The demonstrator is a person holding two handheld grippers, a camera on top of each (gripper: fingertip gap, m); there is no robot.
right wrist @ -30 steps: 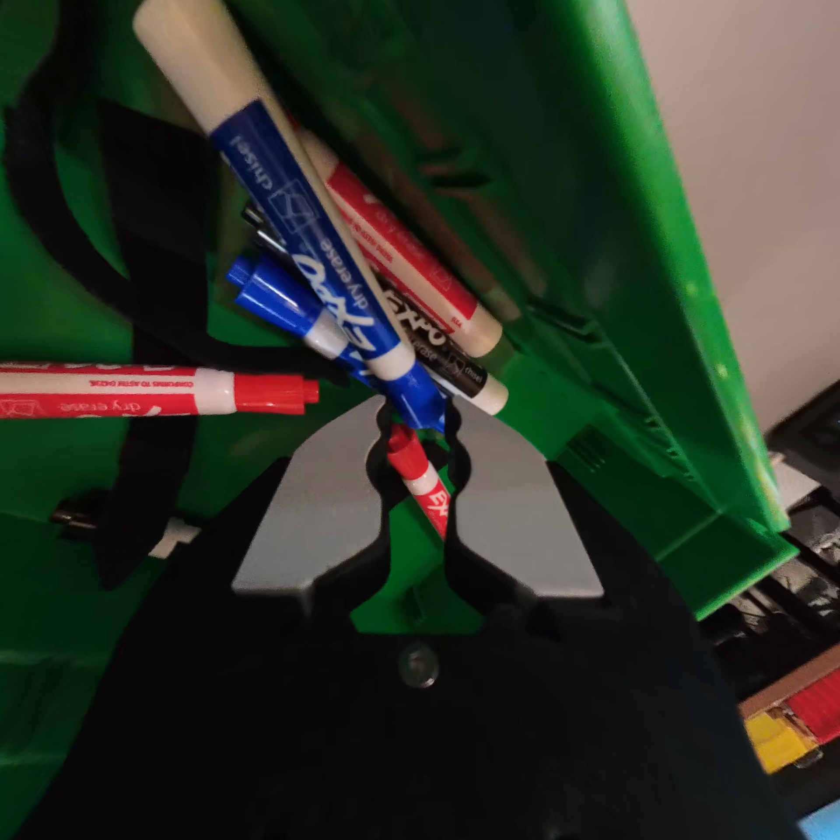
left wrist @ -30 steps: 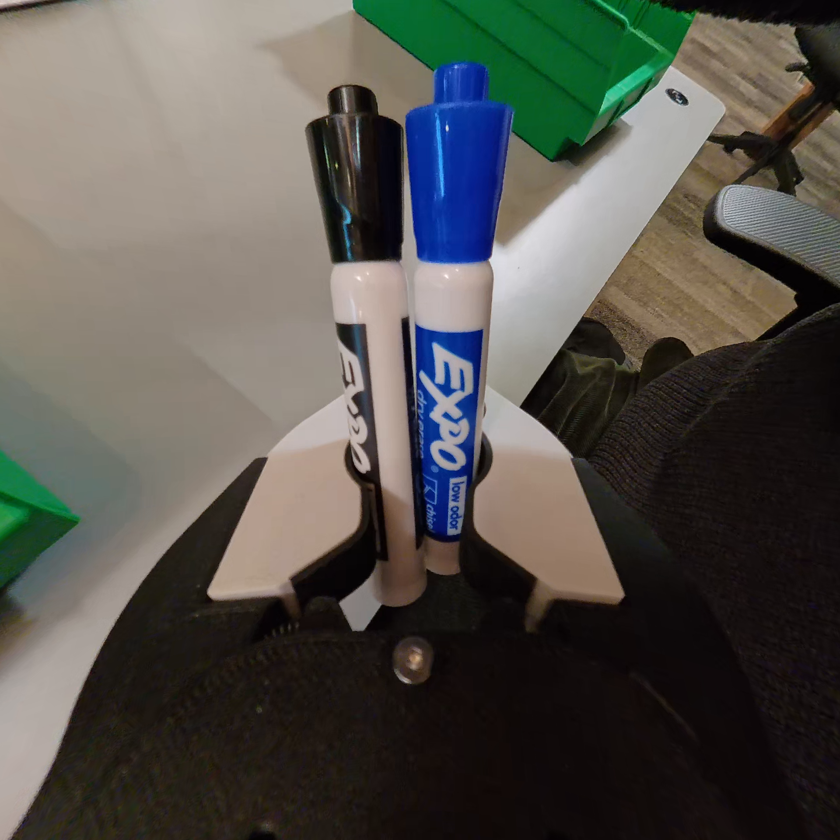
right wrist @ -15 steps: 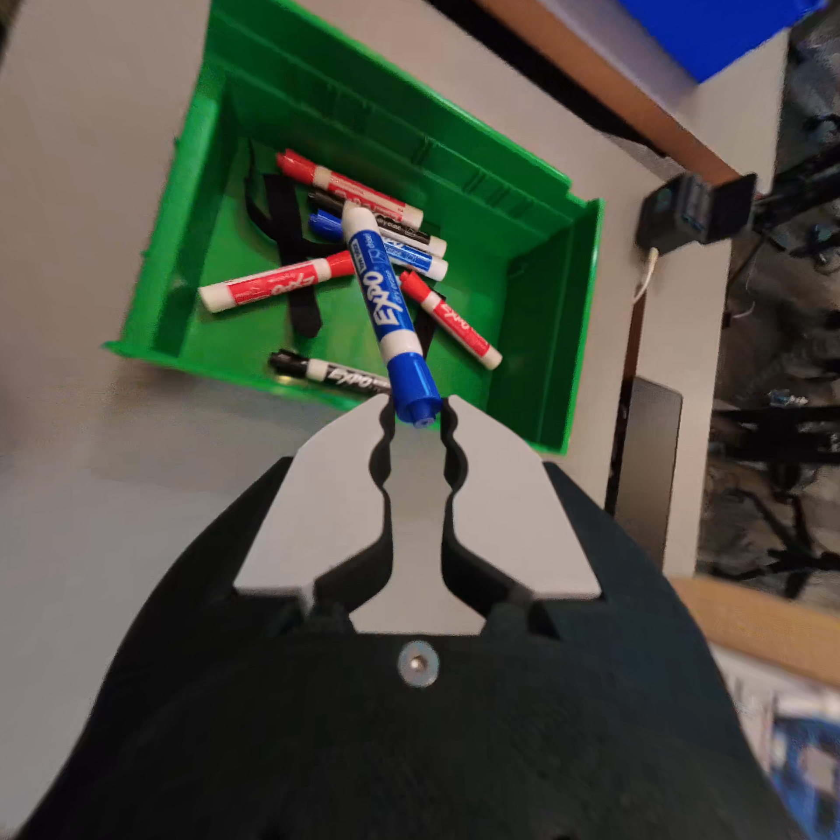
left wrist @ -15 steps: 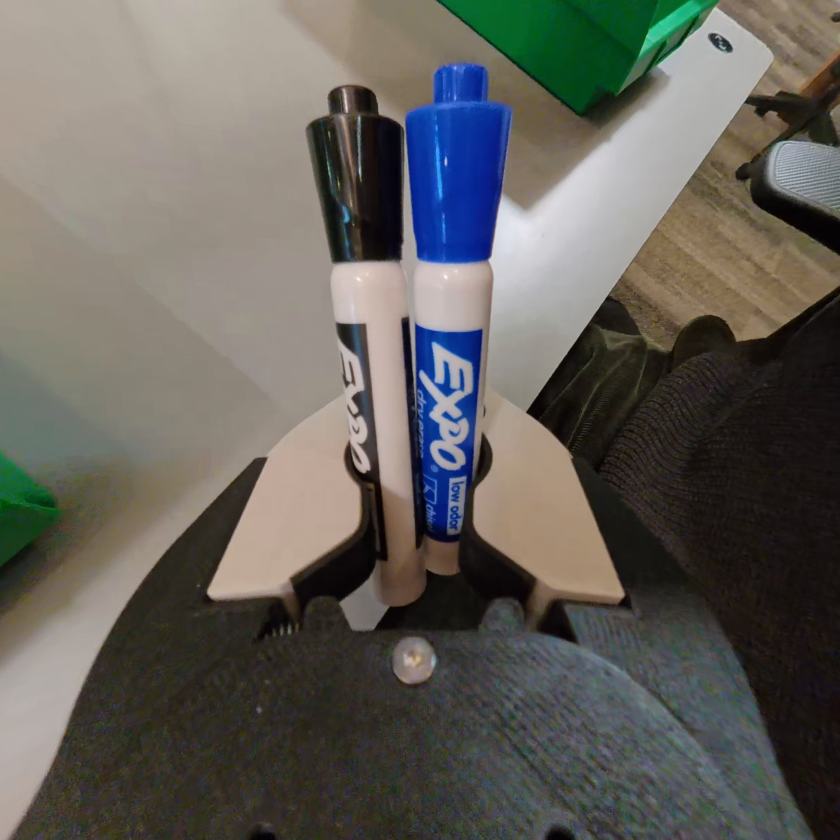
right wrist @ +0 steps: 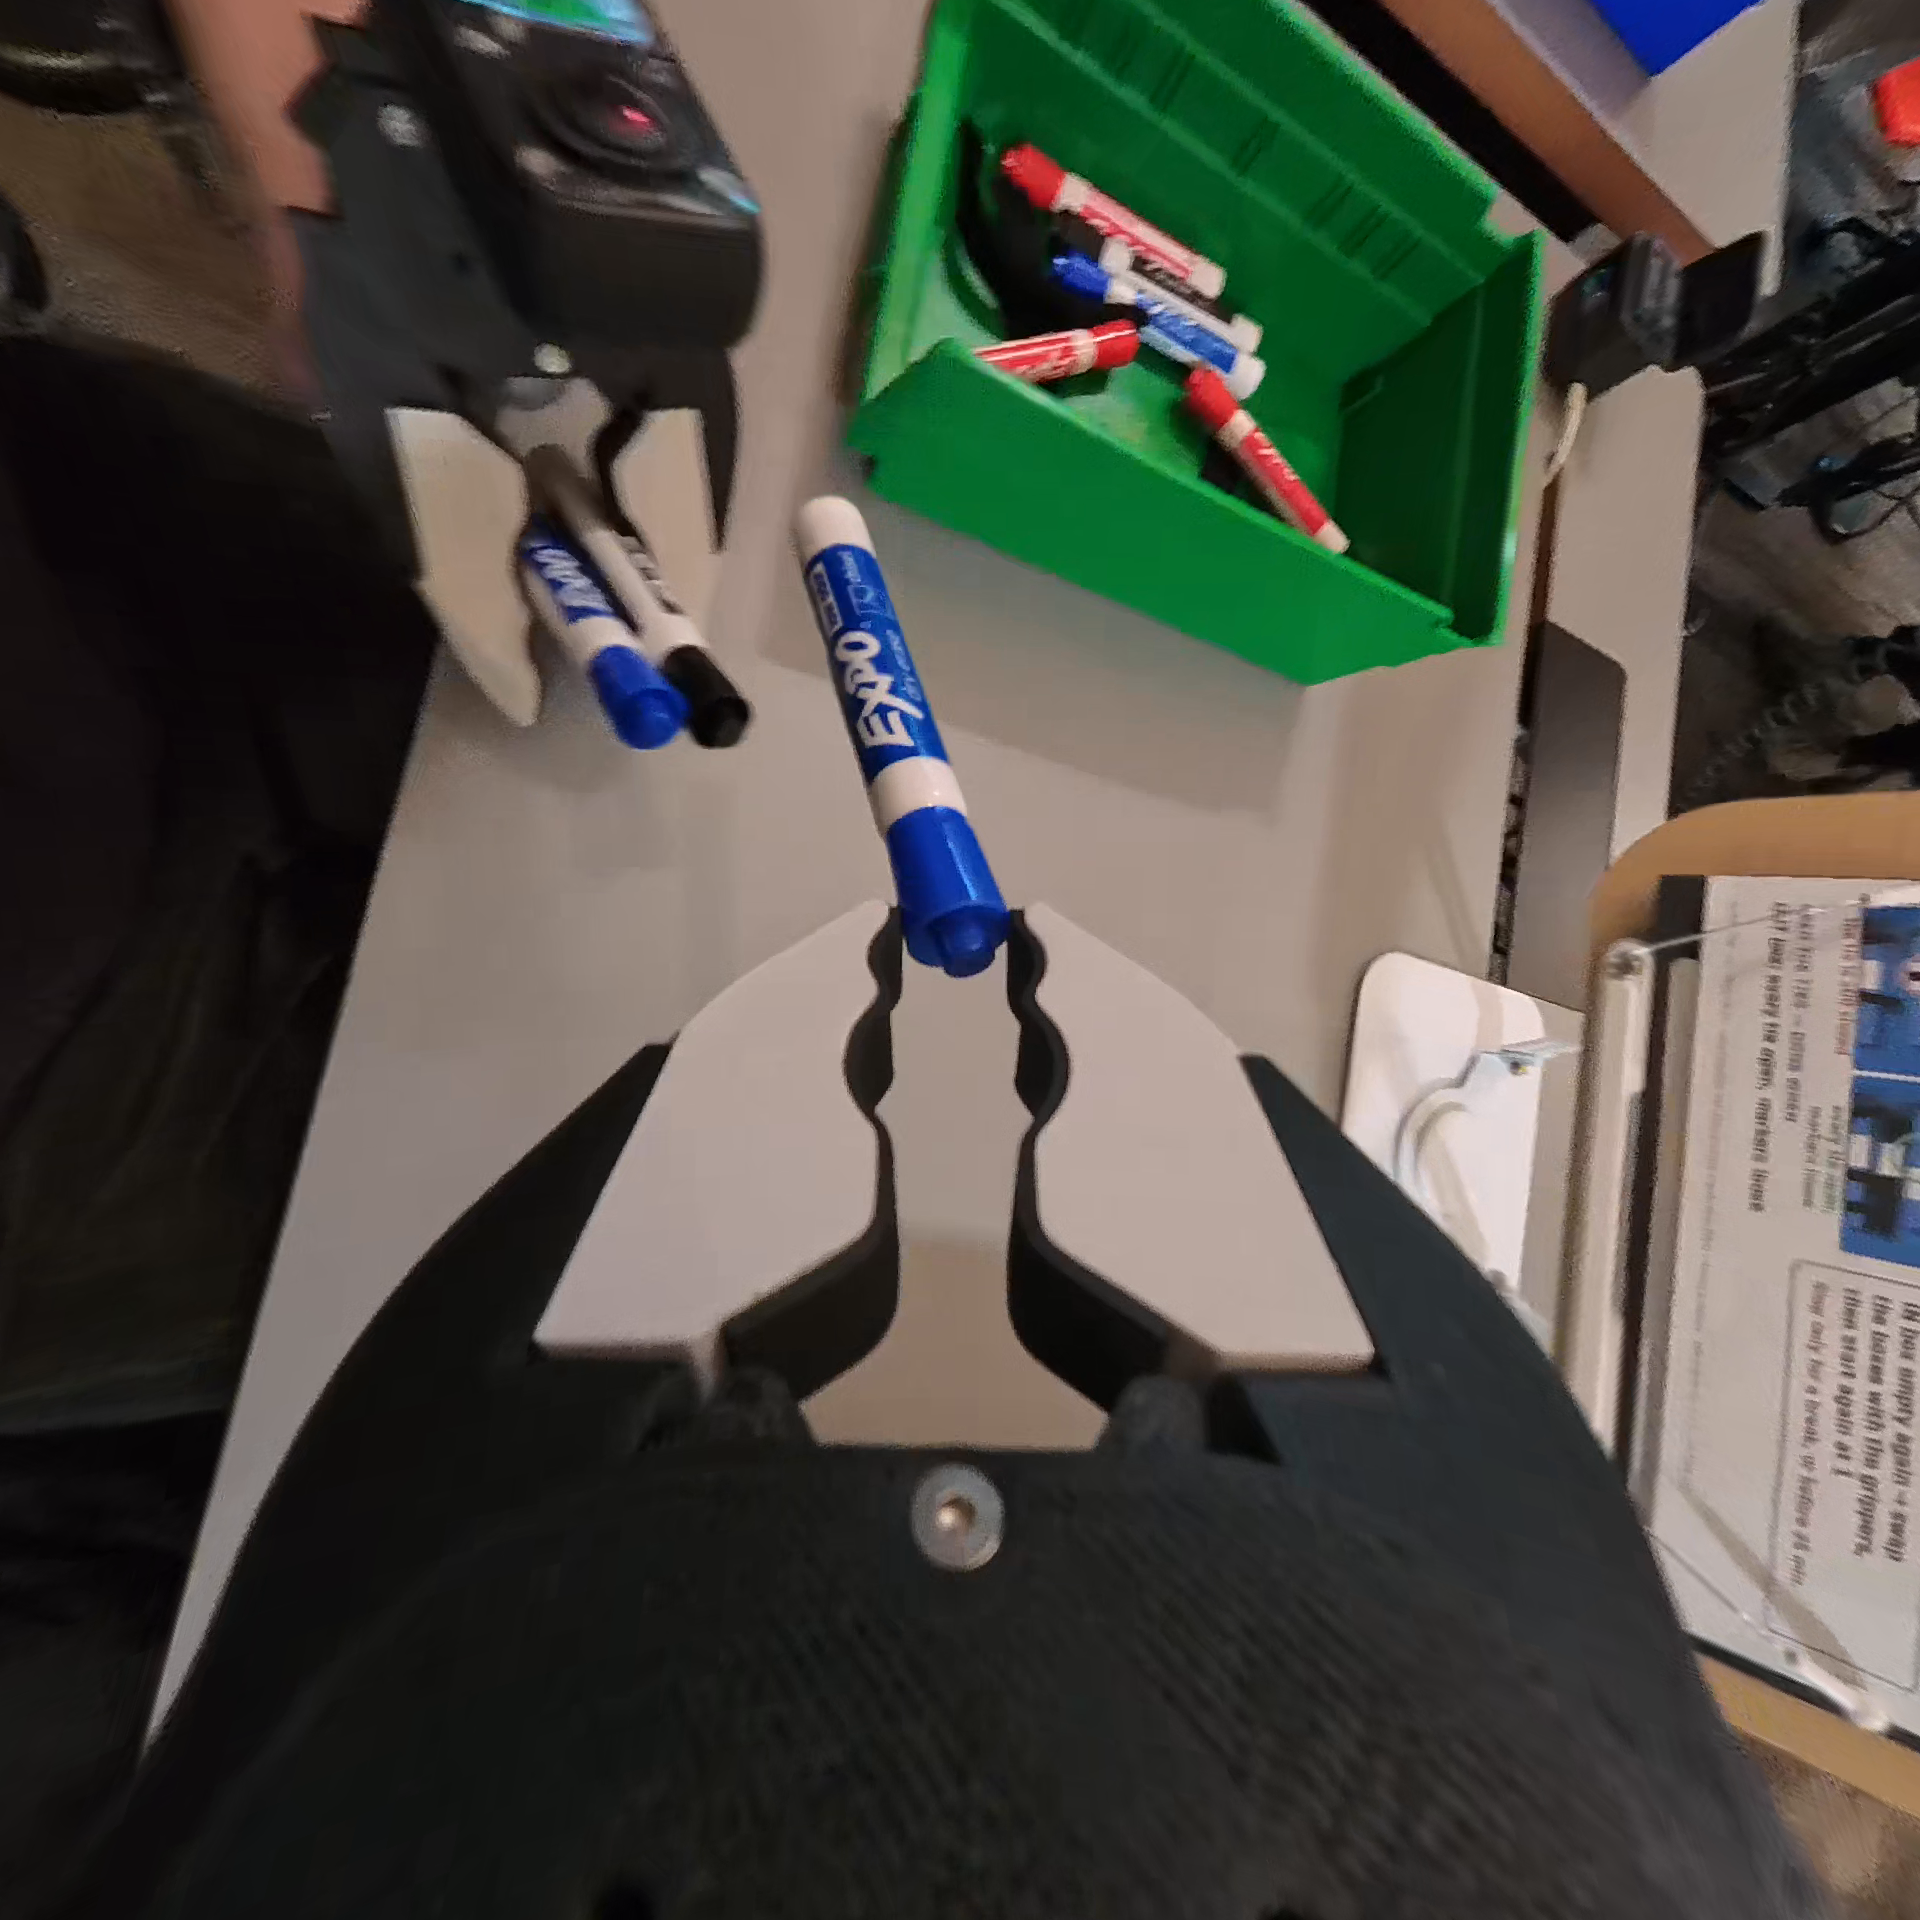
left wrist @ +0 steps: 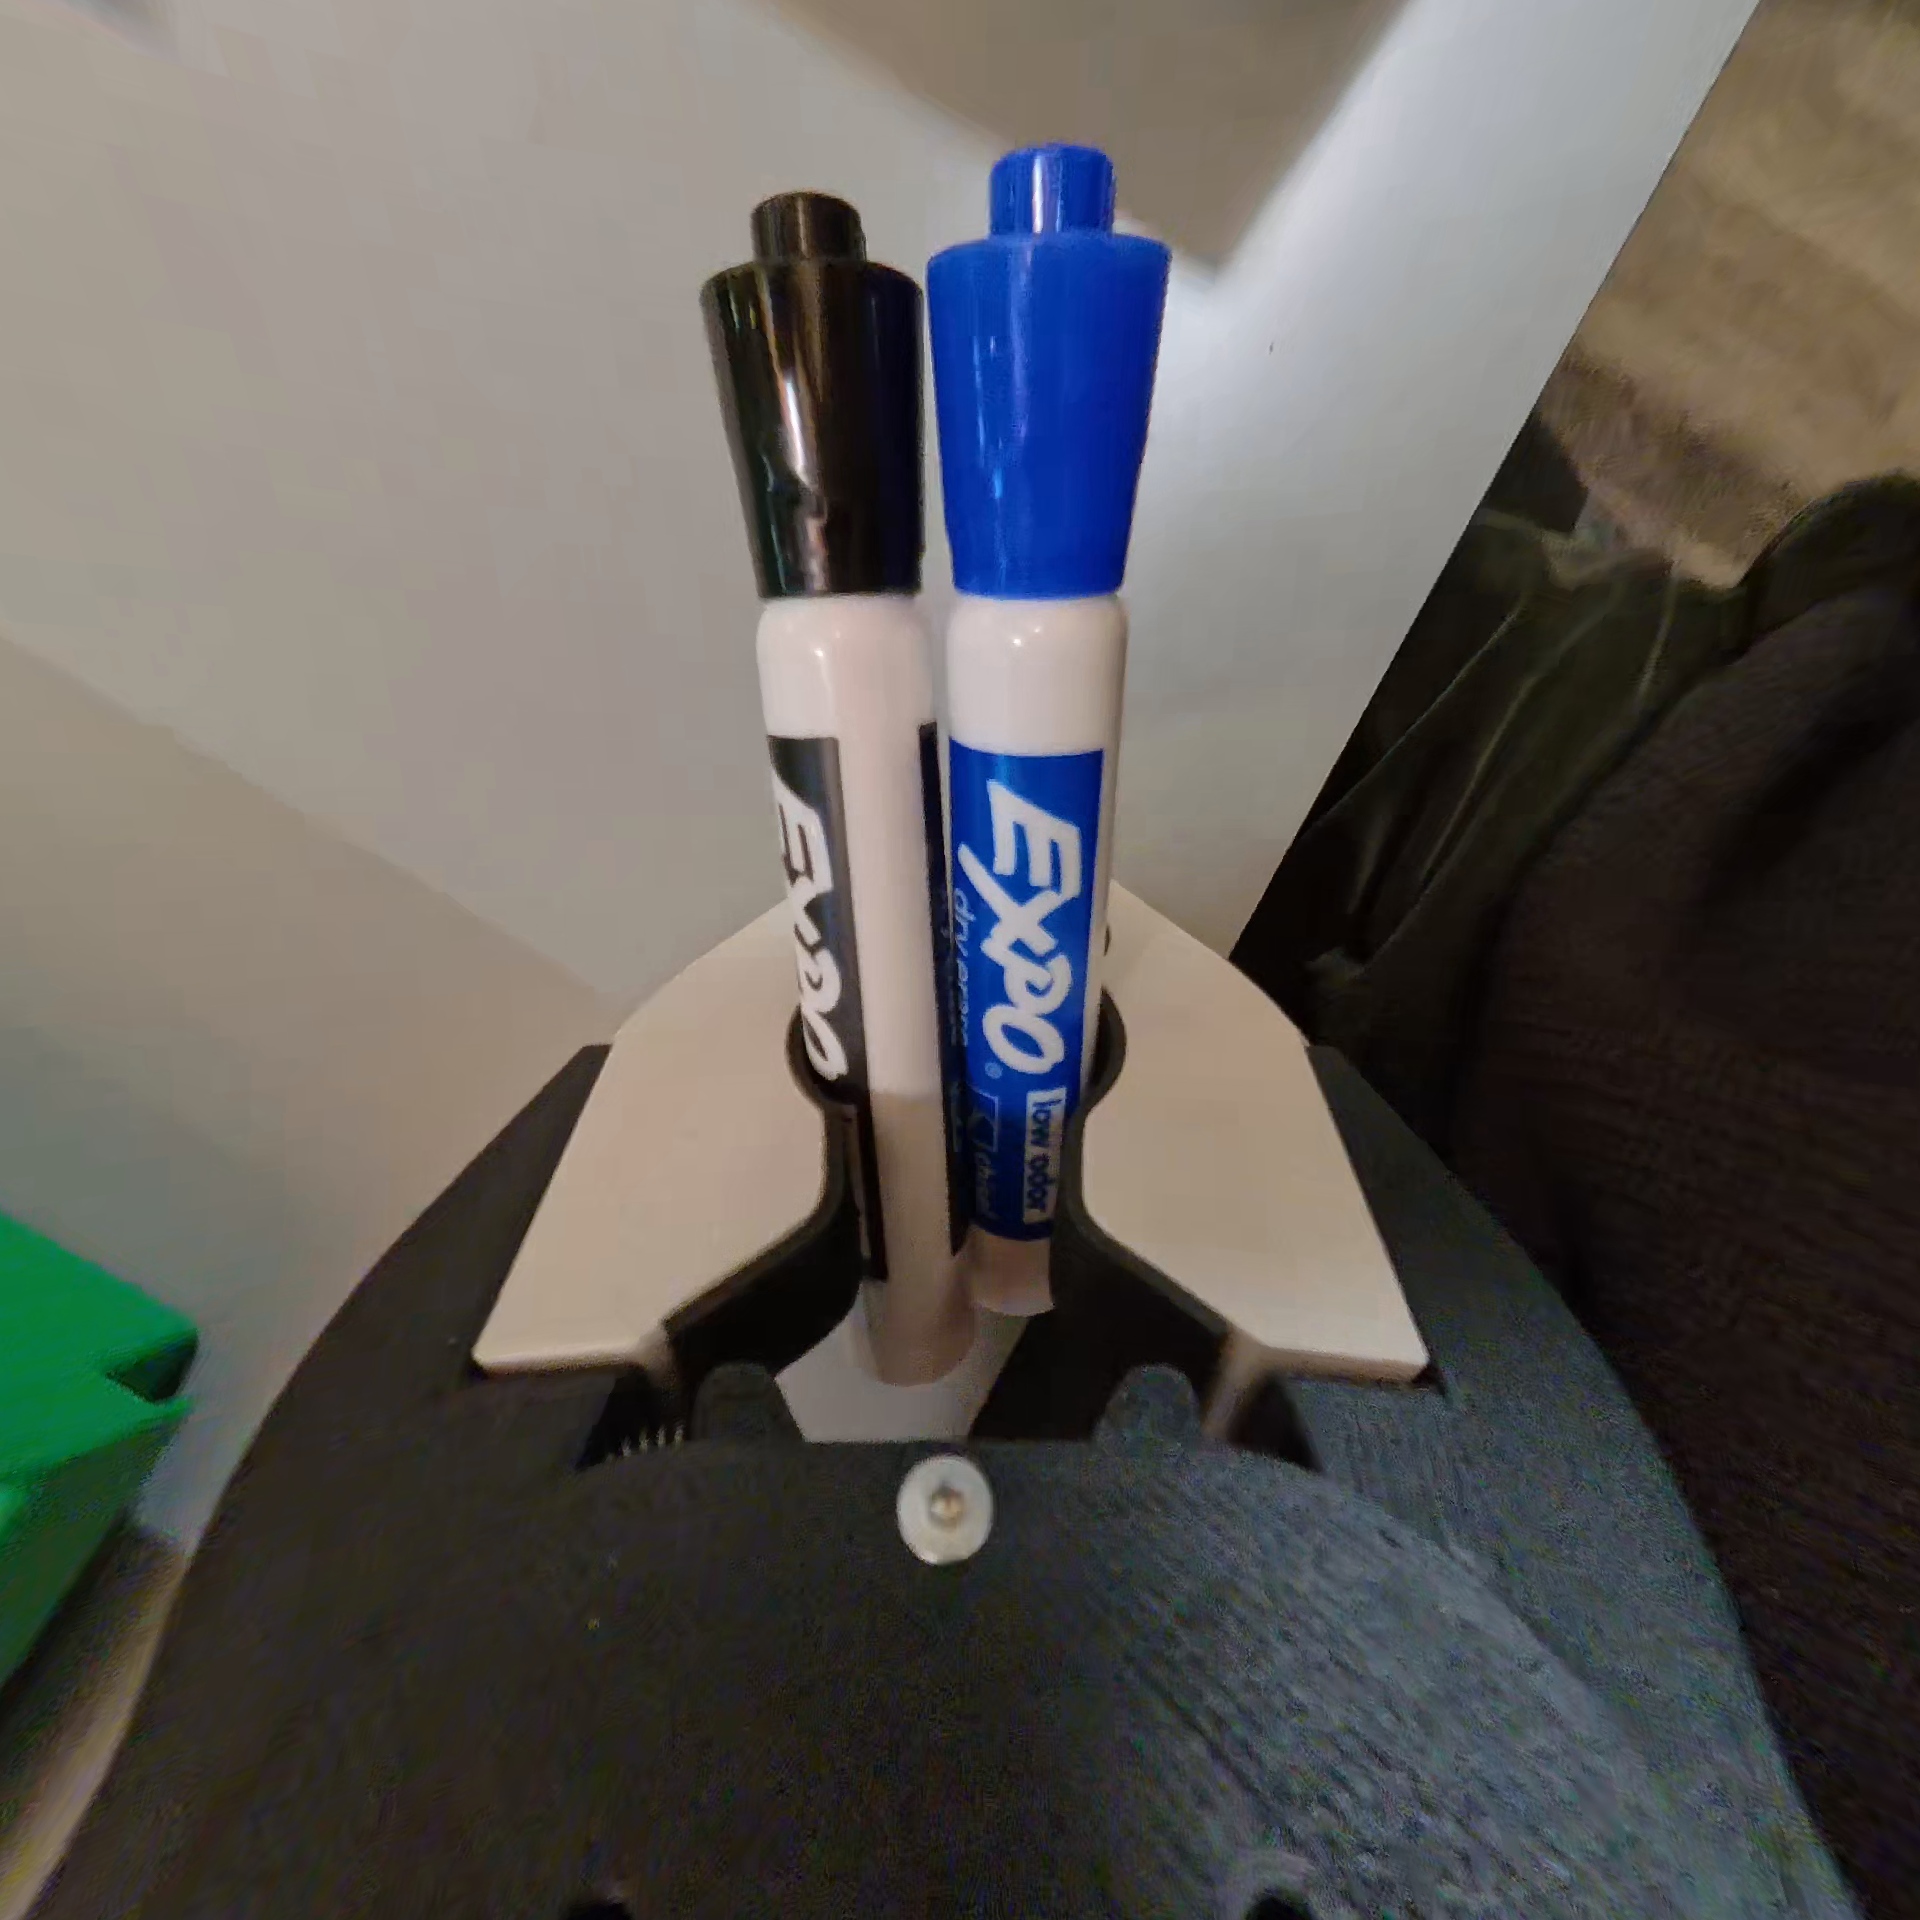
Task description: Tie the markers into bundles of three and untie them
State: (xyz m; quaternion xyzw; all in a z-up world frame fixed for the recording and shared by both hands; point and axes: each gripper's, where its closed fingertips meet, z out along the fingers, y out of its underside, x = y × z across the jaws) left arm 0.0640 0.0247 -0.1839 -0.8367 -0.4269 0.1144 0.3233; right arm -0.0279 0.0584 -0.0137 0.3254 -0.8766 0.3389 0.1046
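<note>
Since a second ago I have lifted my right gripper (right wrist: 951,940) out of the green bin (right wrist: 1164,540) and well clear of it; its tips pinch a blue marker (right wrist: 883,727) by the cap, the barrel pointing away over the grey table (right wrist: 1091,748). My left gripper (left wrist: 951,1039) keeps its clamp on a black marker (left wrist: 831,623) and a second blue marker (left wrist: 1039,623), side by side and touching. Red, blue and black markers lie in the bin. A printed sheet (right wrist: 1808,1247) sits at the right, and a dark sleeve (left wrist: 1662,1039) beside the left gripper.
</note>
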